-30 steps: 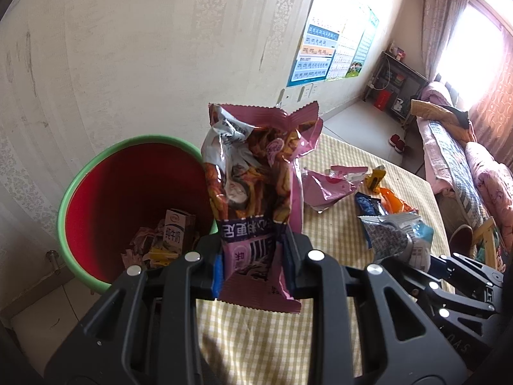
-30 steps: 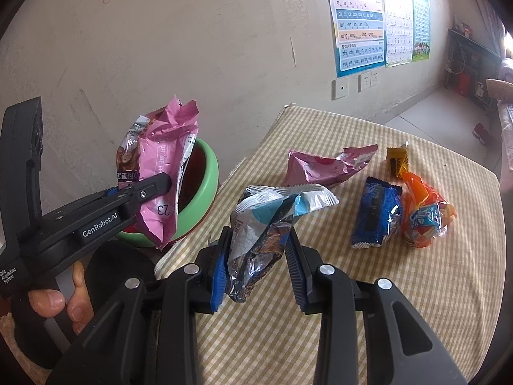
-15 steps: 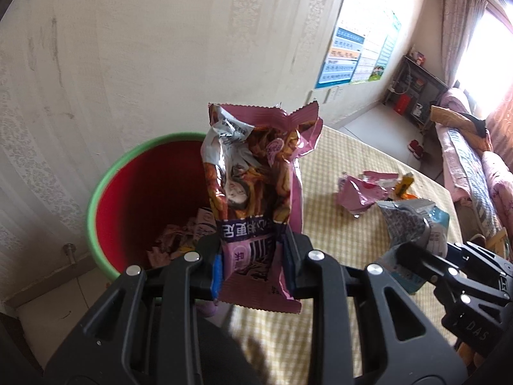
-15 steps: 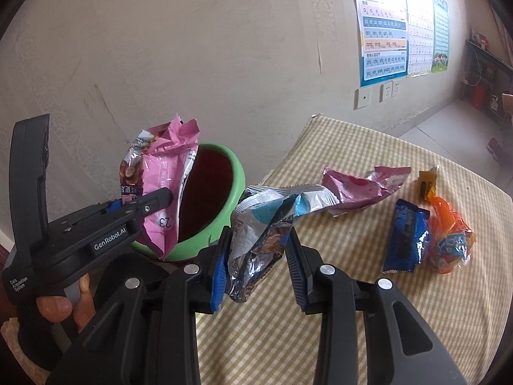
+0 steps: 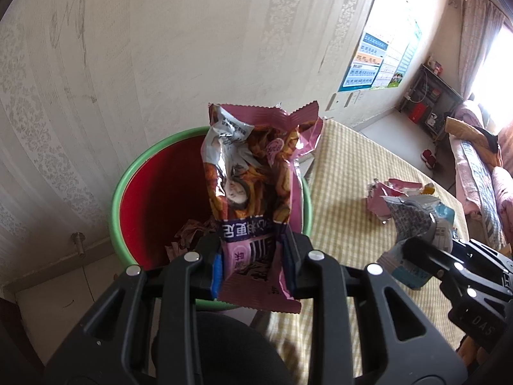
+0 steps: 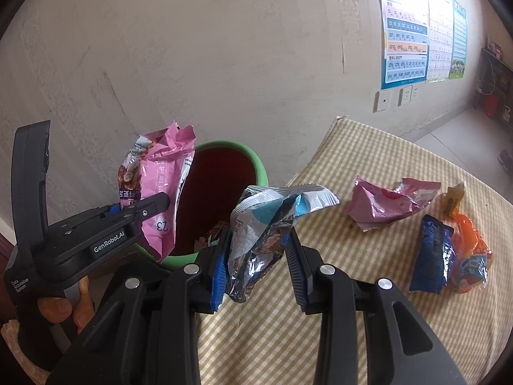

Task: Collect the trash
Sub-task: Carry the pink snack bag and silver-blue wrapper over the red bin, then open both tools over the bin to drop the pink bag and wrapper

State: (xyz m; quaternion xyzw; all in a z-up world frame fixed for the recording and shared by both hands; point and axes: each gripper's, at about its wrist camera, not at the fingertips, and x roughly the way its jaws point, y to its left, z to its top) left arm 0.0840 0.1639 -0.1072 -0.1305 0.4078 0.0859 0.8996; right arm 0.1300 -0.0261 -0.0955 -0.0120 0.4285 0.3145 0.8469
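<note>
My left gripper [image 5: 253, 261] is shut on a pink snack wrapper [image 5: 253, 173] and holds it upright over the near rim of a green bin with a red inside [image 5: 154, 192]. The bin holds several wrappers. My right gripper [image 6: 256, 253] is shut on a silver and blue wrapper [image 6: 266, 224] at the table's left edge, beside the bin [image 6: 259, 166]. The left gripper [image 6: 128, 215] with its pink wrapper [image 6: 160, 192] shows at left in the right wrist view.
On the checked tablecloth [image 6: 368, 272] lie a crumpled pink wrapper [image 6: 384, 202], a blue wrapper [image 6: 433, 256], an orange wrapper [image 6: 471, 253] and a small yellow carton [image 6: 455, 195]. A wall stands right behind the bin. A dark round seat [image 5: 224, 346] is under the left gripper.
Both grippers have moved left off the table toward the bin, each still holding its wrapper. The bin now sits closer and more central in both views.
</note>
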